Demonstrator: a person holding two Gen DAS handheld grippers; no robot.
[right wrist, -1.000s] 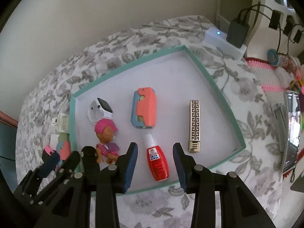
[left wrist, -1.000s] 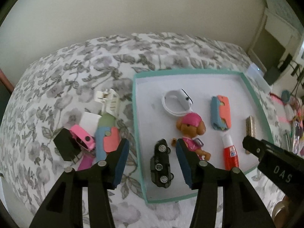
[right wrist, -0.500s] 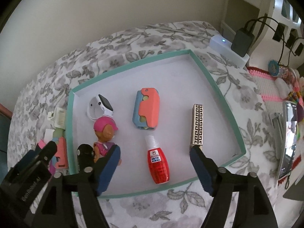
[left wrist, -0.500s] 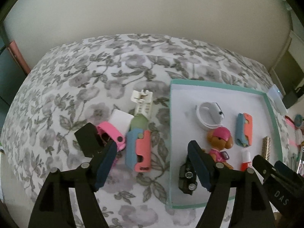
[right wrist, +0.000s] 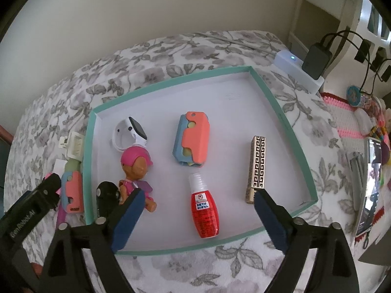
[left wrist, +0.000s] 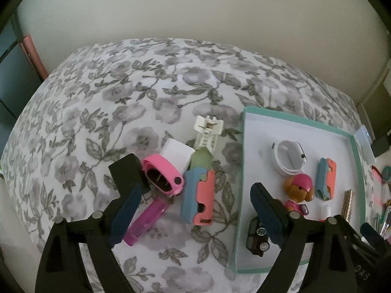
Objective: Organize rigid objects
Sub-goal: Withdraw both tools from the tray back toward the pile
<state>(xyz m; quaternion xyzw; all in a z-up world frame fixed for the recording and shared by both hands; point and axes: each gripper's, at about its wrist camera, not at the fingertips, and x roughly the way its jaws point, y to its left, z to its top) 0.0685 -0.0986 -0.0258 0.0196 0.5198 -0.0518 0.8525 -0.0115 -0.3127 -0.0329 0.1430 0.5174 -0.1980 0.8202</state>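
A teal-rimmed white tray (right wrist: 281, 107) holds a white smartwatch (right wrist: 129, 131), a pink-capped dog figure (right wrist: 136, 168), a blue-and-coral case (right wrist: 193, 141), a red bottle (right wrist: 204, 211), a gold patterned tube (right wrist: 256, 166) and a black toy car (left wrist: 257, 240). Left of the tray (left wrist: 240, 171) lie a second blue-and-coral case (left wrist: 199, 195), a pink band (left wrist: 162, 174), a magenta lighter (left wrist: 146, 222), a black block (left wrist: 128, 172), a white block (left wrist: 177, 152) and a white clip (left wrist: 207, 131). My left gripper (left wrist: 195, 214) is open above the loose case. My right gripper (right wrist: 198, 217) is open over the red bottle.
The flowered cloth (left wrist: 110, 102) covers the table up to the wall. At the right edge are a white charger hub (right wrist: 298, 70) with a black plug, a pink crocheted mat (right wrist: 342, 112), a phone (right wrist: 370, 185) and small trinkets.
Both grippers opened wide. The left gripper swung left from the toy car in the tray to the loose pile outside it. The right gripper stayed over the red bottle.
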